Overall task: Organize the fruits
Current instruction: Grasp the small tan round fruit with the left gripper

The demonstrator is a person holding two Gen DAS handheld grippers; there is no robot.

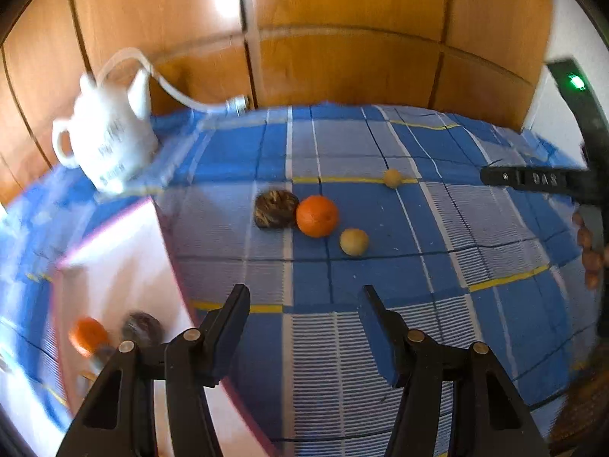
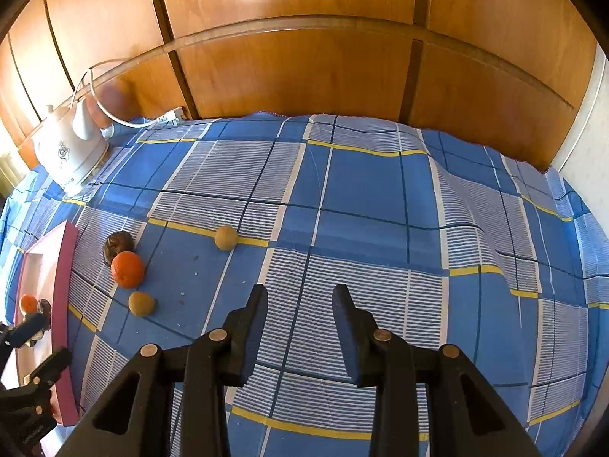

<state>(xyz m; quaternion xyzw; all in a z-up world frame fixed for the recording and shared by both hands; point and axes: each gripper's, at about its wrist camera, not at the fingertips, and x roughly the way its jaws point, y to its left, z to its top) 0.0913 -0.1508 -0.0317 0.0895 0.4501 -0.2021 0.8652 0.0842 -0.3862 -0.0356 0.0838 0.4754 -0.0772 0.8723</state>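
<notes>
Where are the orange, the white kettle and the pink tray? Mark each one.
orange [image 2: 128, 269], right wrist view, middle of its peel.
white kettle [image 2: 70, 156], right wrist view, side of its body.
pink tray [image 2: 62, 266], right wrist view, its right-hand rim.

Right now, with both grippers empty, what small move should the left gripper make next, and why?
Probably forward and down toward the orange, the largest loose fruit. The left gripper is open and empty, pointing at the cluster on the blue checked cloth, and the pink-rimmed tray beside it already holds two fruits.
</notes>
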